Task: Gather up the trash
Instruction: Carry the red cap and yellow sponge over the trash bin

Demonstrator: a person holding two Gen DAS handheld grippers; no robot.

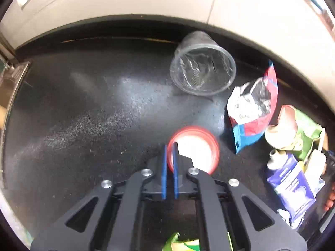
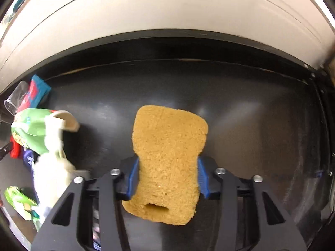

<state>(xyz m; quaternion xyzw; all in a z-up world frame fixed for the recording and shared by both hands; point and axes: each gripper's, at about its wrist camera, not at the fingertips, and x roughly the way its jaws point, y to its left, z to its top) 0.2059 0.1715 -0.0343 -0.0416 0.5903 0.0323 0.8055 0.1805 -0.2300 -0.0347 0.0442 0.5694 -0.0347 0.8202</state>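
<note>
The red-rimmed lid (image 1: pixel 193 148) is pinched by its rim in the left gripper (image 1: pixel 170 146), seemingly for carrying away; the yellow sponge (image 2: pixel 169 163) is squeezed at its waist by the right gripper (image 2: pixel 168 167).

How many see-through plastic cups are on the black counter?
1. The clear plastic cup lies on its side at the back of the black counter, beside the red and blue wrapper. The trash pile could hide others.

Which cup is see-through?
The clear plastic cup lying on its side near the wall. The red cup, pinched by the left gripper, is solid.
</note>
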